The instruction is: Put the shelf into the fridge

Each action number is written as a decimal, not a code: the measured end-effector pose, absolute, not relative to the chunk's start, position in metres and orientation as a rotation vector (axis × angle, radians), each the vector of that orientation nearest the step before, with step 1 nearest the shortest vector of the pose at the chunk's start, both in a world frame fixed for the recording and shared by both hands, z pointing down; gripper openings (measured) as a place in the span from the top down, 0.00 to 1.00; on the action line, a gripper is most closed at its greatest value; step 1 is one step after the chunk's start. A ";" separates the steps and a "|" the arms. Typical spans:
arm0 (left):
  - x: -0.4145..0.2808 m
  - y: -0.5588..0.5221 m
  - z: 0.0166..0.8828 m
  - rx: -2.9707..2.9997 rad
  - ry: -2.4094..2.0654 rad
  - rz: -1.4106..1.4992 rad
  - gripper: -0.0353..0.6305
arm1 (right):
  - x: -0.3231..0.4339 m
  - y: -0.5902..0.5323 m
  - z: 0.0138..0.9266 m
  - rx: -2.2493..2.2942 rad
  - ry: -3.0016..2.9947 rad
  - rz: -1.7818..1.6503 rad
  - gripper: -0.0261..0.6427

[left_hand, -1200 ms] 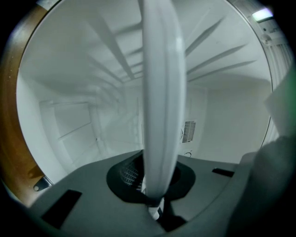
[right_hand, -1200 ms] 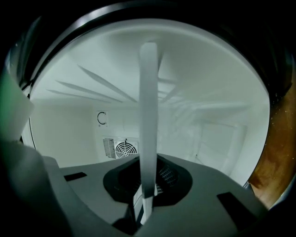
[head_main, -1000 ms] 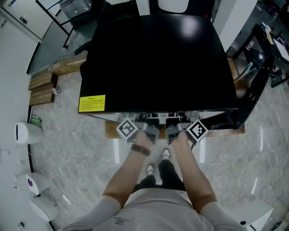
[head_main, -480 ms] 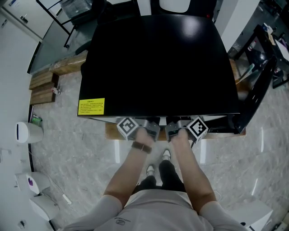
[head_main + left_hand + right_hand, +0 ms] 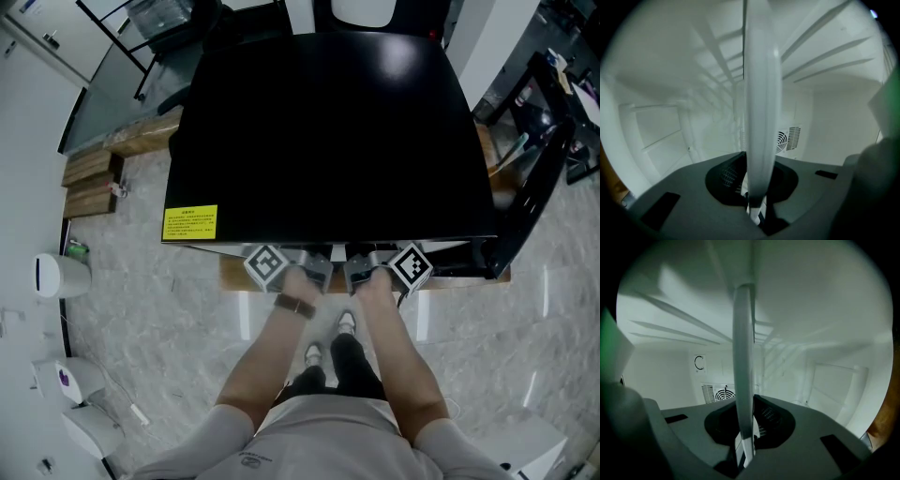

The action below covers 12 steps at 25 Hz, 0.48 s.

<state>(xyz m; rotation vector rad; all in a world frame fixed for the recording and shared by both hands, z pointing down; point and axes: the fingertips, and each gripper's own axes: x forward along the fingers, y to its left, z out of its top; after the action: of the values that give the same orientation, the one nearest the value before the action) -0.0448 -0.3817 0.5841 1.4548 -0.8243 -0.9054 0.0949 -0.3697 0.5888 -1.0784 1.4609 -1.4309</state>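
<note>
While the person is standing square to the front of the black fridge (image 5: 328,131), its top is filling most of the head view, and what looks like its open door (image 5: 534,159) is hanging off to the right.

- The shelf (image 5: 759,93) is showing edge-on in both gripper views as a pale, thin slab running away into the white cavity, towards the back wall with its fan vent (image 5: 787,139). It is already inside the fridge. Whether it is resting on the moulded wall ribs (image 5: 834,51), I cannot tell.
- Handling, my judgement: it is looking stiff and flat, not heavy but wide and awkward, smooth enough to slip and probably brittle at the rim. The front edge is the sensible hold, taken at two separated points so that it is not tipping or twisting on the way along the ribs.
- Both forearms are reaching forward and down, close together, with the wrists just under the fridge's front lip. A dark strap (image 5: 293,307) is sitting on the left wrist.
- The left gripper (image 5: 755,213) is clamping the shelf's near edge, its jaws pressed against both faces.
- The right gripper (image 5: 743,453) is doing the same, just beside it.
- A yellow label (image 5: 190,217) is sitting on the fridge top's front left corner.
</note>
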 end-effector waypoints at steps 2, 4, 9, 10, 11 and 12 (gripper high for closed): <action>-0.042 -0.378 0.581 1.445 -0.810 -0.917 0.90 | 0.095 -0.367 0.589 -1.070 1.458 -1.428 0.89; -0.040 -0.372 0.580 1.436 -0.800 -0.920 0.90 | 0.096 -0.361 0.588 -1.070 1.456 -1.425 0.89; -0.035 -0.358 0.576 1.440 -0.780 -0.914 0.90 | 0.098 -0.343 0.587 -1.087 1.444 -1.427 0.89; -0.035 -0.355 0.575 1.435 -0.781 -0.912 0.90 | 0.098 -0.338 0.587 -1.093 1.442 -1.428 0.89; -0.034 -0.352 0.575 1.429 -0.780 -0.911 0.90 | 0.099 -0.334 0.587 -1.098 1.442 -1.428 0.89; -0.034 -0.349 0.574 1.425 -0.780 -0.908 0.90 | 0.100 -0.330 0.587 -1.101 1.442 -1.428 0.89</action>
<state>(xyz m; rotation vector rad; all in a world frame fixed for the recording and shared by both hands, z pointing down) -0.0339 -0.3490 0.5741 1.4254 -0.7803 -0.9084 0.0997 -0.3298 0.5869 -1.1015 1.4421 -1.4284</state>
